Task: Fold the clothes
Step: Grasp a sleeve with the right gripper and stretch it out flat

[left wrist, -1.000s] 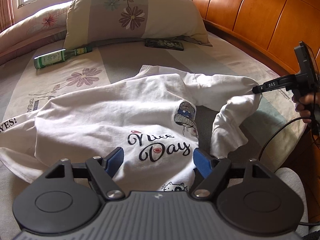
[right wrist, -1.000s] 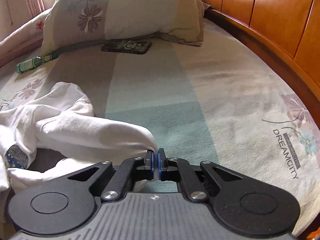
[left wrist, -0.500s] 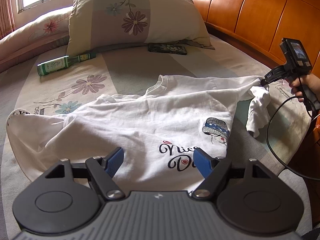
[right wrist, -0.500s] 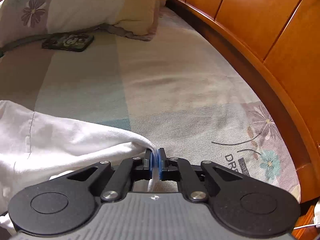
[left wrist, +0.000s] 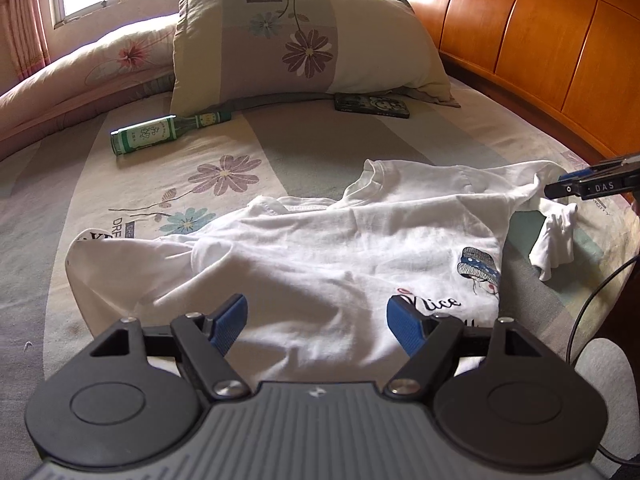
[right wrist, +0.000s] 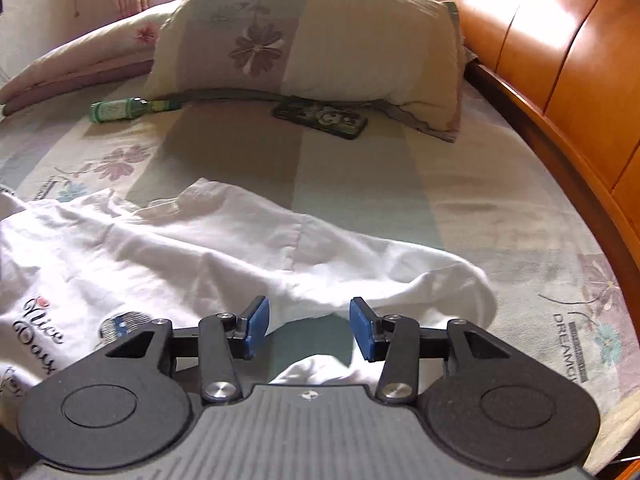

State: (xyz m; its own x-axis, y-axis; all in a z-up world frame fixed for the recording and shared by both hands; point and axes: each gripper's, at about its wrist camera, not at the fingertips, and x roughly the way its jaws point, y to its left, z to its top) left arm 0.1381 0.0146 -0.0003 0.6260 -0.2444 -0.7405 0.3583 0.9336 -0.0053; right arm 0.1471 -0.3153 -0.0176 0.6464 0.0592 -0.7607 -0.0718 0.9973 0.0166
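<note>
A white T-shirt [left wrist: 340,248] with "Nice Day" print and a small cartoon lies spread, front up, across the bed. My left gripper [left wrist: 318,322] hovers open over its lower hem, blue pads wide apart with nothing pinched. My right gripper [right wrist: 309,328] has its jaws opening, and no cloth is between the pads. The shirt's right sleeve [right wrist: 440,280] lies slack on the bedsheet just beyond them. From the left wrist view the right gripper [left wrist: 558,185] sits at the far right, just off the sleeve's tip [left wrist: 556,236].
A flowered pillow [left wrist: 304,40] leans at the head of the bed, with a green bottle [left wrist: 160,136] and a dark phone [left wrist: 372,105] lying before it. The wooden headboard [left wrist: 540,40] curves along the right side. A black cable [left wrist: 592,292] hangs at the right edge.
My right gripper was shut on the sleeve's end and pulled it out to the right. It has now let go, opened and drawn back, and the sleeve rests on the bed.
</note>
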